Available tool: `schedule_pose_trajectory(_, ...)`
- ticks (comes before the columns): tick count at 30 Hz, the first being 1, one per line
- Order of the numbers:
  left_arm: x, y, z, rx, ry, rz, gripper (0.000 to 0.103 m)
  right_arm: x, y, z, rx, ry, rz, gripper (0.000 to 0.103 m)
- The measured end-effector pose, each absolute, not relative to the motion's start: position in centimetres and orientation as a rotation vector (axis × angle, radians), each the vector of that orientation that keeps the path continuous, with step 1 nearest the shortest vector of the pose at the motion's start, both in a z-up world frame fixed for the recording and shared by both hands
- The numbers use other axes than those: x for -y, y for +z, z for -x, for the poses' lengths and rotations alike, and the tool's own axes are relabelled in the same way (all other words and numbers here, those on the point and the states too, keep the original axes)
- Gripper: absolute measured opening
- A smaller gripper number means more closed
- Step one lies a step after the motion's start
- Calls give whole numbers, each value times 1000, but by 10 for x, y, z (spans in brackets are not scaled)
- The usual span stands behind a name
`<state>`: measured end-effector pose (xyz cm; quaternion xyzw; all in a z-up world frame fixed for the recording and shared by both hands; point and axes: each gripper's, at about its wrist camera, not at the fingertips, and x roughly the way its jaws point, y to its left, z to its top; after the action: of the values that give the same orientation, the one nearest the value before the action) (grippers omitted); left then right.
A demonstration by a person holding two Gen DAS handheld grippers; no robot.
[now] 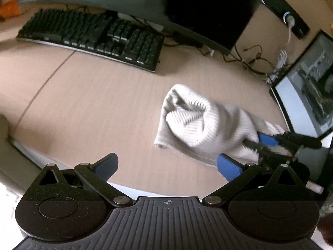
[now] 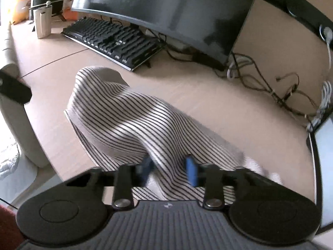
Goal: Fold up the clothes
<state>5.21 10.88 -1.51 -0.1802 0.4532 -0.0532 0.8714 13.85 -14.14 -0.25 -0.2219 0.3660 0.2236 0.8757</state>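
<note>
A white garment with thin dark stripes (image 2: 133, 125) lies bunched on the wooden desk (image 2: 218, 108). My right gripper (image 2: 169, 168) is shut on a raised fold of it at its near edge. In the left wrist view the same garment (image 1: 199, 120) is a rumpled heap at centre right, with the right gripper's blue fingers (image 1: 267, 139) holding its right end. My left gripper (image 1: 167, 164) is open and empty, low over the desk's front edge, just left of and nearer than the garment.
A black keyboard (image 2: 112, 41) and a large dark monitor (image 2: 177, 10) stand at the back. Tangled cables (image 2: 281, 87) lie at the back right. A laptop screen (image 1: 308, 95) stands at the right. A metal flask (image 2: 42, 20) and a yellow toy (image 2: 20, 2) are far left.
</note>
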Motion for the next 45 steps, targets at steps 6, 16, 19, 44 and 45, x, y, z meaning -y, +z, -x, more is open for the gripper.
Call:
schedule_pose_trajectory(6,-75,-3,-76,-926,-108,335,103,154,25,-181,-582,414,480,9)
schedule_pose_trajectory(16,-6,-26,-164,-1025,-269,281,103,235,28,-242,-531,303,197,31)
schedule_pose_trajectory(19,4,-39,-186,-1039,-263,238,103,265,1,-240,-616,259,128,40)
schedule_pose_trajectory(44,-29,-70,-159,-1197,-387,230,103,245,-78,-165,-946,358,-126,69)
schedule_pose_trajectory(45,-32,-70,-151,-1207,-401,225,103,244,-78,-156,-948,359,-126,69)
